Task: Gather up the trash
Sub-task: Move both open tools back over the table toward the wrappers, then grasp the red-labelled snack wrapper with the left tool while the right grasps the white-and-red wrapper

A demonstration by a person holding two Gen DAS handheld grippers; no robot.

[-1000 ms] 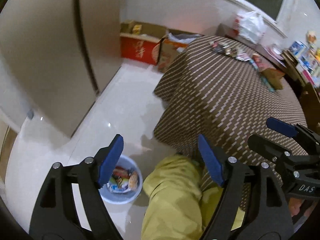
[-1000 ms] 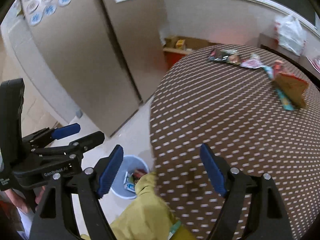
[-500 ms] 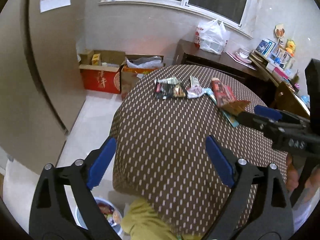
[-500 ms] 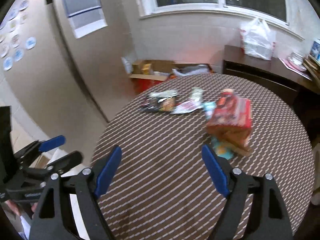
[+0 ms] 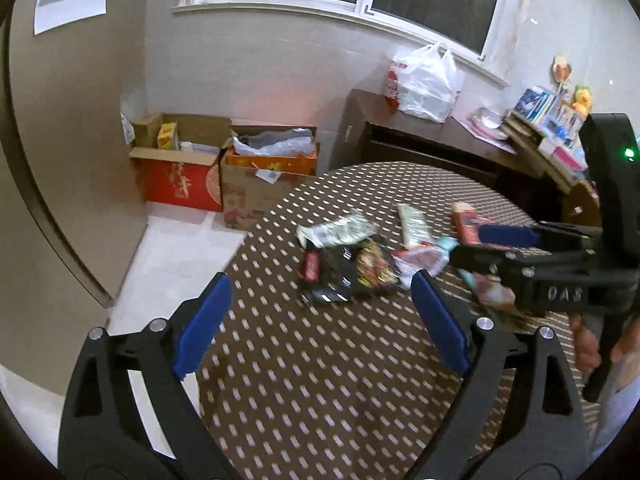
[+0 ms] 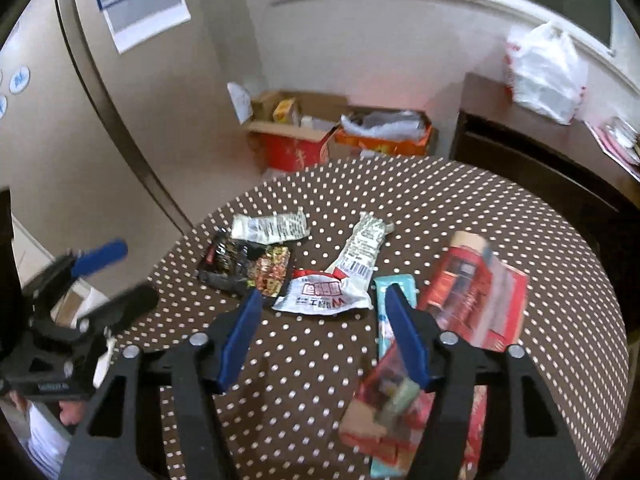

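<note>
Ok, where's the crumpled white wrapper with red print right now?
In the right wrist view the white wrapper lies mid-table on the dotted cloth, just beyond the right gripper, between the black wrapper and the light-blue packet.

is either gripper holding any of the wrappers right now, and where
Neither. The left gripper is open and empty above the table; the right gripper has been closing, but nothing is between its pads.

Two hand-held grippers [image 6: 322, 310], six wrappers [image 6: 320, 294], two cardboard boxes [image 6: 292, 140].
</note>
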